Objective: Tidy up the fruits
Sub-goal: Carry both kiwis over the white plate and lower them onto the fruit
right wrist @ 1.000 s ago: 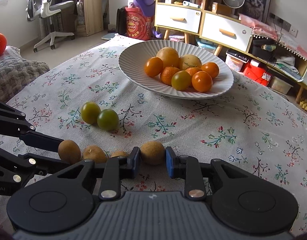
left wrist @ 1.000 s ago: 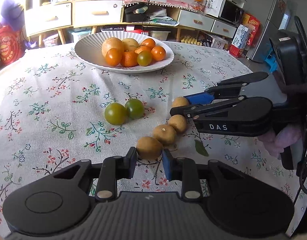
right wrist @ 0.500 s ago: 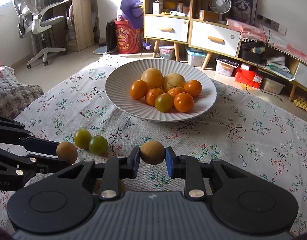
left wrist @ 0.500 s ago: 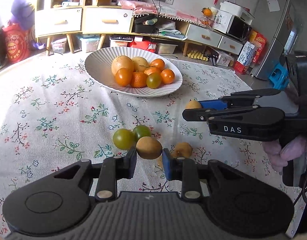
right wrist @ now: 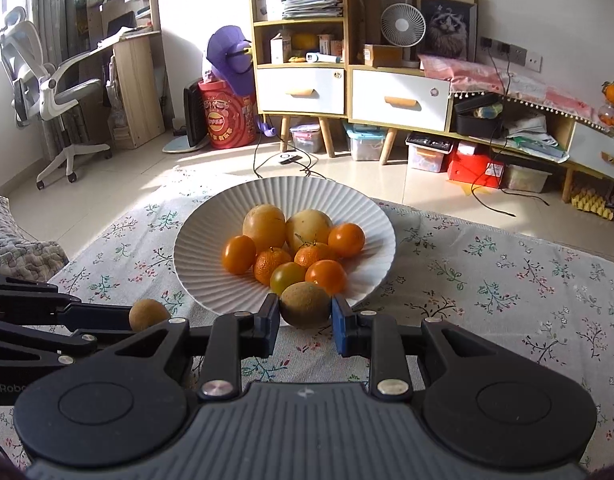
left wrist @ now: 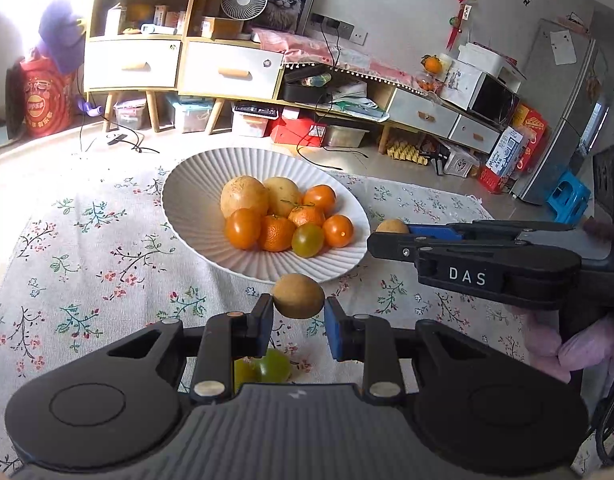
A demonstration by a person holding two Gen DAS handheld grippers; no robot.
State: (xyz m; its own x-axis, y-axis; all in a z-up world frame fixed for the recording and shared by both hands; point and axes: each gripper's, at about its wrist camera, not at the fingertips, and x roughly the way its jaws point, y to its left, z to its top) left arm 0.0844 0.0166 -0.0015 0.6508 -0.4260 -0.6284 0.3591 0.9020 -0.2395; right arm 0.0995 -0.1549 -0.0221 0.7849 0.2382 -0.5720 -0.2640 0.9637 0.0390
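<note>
My left gripper point(left wrist: 298, 316) is shut on a brown kiwi point(left wrist: 298, 295), held in the air just short of the near rim of the white ribbed plate point(left wrist: 191, 200). My right gripper point(right wrist: 304, 320) is shut on a second brown kiwi point(right wrist: 305, 304), also lifted at the plate's point(right wrist: 203, 240) near edge. The plate carries several orange tomatoes and tangerines, two large yellow fruits and one greenish tomato point(left wrist: 307, 239). In the left wrist view the right gripper's kiwi point(left wrist: 391, 226) shows at the plate's right side. In the right wrist view the left gripper's kiwi point(right wrist: 149, 314) shows at lower left.
Two green tomatoes point(left wrist: 267, 366) lie on the floral tablecloth point(left wrist: 87, 248) beneath my left gripper, partly hidden by it. A hand in a pink glove point(left wrist: 567, 344) holds the right gripper. Beyond the table's far edge stand cabinets point(right wrist: 347, 88) and storage boxes.
Both grippers have lifted their kiwis off the cloth and carried them toward the plate. The two kiwis left on the table have dropped out of view; the green tomatoes now sit under my left gripper.
</note>
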